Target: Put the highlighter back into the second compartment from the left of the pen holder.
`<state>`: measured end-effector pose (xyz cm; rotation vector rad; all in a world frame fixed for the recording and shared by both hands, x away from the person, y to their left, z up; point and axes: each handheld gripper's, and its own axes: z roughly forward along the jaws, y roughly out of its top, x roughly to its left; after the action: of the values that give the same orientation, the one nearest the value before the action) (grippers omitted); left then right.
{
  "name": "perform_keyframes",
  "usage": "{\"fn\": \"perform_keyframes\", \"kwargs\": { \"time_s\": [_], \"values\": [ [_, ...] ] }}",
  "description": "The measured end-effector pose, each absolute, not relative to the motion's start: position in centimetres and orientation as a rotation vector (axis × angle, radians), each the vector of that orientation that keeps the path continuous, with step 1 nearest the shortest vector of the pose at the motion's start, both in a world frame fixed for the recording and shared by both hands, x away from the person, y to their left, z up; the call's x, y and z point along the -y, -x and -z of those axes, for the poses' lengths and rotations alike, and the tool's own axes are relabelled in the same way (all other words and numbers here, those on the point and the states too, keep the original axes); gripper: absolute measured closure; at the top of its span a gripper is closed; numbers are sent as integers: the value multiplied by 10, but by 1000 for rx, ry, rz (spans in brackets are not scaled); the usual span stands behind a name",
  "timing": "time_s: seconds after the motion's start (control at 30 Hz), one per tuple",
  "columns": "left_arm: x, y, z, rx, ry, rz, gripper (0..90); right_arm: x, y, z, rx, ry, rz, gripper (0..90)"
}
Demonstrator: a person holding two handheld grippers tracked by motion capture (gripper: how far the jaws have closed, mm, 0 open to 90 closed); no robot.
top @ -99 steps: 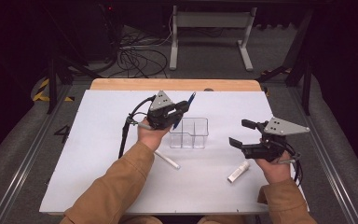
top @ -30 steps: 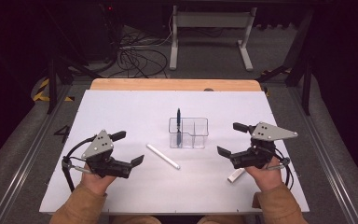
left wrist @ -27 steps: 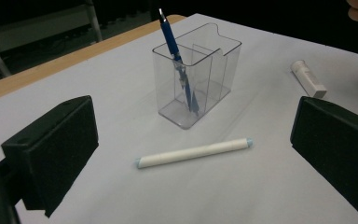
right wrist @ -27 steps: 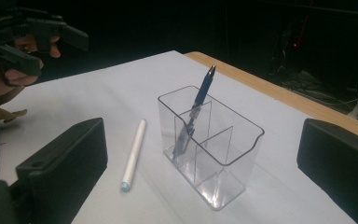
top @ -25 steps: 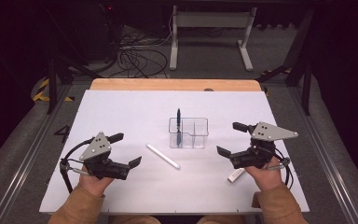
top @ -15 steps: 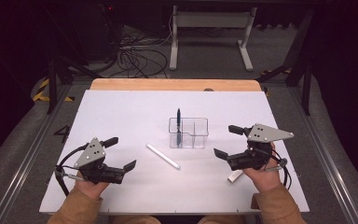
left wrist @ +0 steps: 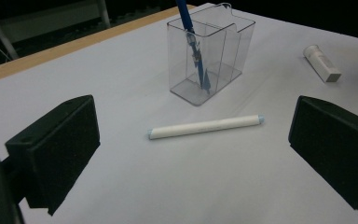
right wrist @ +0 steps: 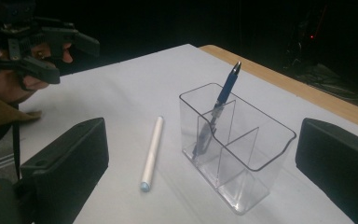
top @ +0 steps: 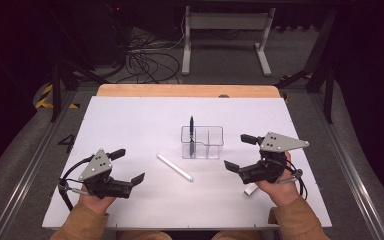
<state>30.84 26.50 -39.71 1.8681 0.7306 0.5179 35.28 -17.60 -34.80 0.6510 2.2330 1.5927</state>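
Change: we are drawing the left gripper (top: 128,166) back toward our near left corner, away from the box; the right gripper (top: 240,152) is drifting slightly inward.
Left gripper: we are holding it with jaws wide apart, gripping nothing.
Right gripper: jaws spread wide, empty.
White pen (top: 175,167): lying flat ahead of the left gripper, between both grippers.
Clear box (top: 203,142): beyond the white pen, just left of the right gripper.
Blue pen (top: 191,134): leaning upright in the box's left compartment.
White cap (left wrist: 322,63): lying under our right hand.

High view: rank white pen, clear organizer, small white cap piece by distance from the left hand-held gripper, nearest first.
From the left hand-held gripper:
1. White pen, lying flat just to its right, mid-table.
2. Clear organizer, behind the pen at centre, blue pen standing in it.
3. Small white cap piece, far right, under the right hand-held gripper.
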Motion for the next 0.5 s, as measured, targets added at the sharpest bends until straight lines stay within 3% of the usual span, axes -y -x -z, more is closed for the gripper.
{"fn": "perform_keyframes", "kwargs": {
  "time_s": [0.27,0.5],
  "values": [
    [-272,-305,400,-755,-1854,-514,27,163,-351,346,-2270,-642,-1583,19],
    [-274,-304,402,-757,-1864,-531,27,145,-348,344,-2284,-608,-1478,148]
  ]
}}
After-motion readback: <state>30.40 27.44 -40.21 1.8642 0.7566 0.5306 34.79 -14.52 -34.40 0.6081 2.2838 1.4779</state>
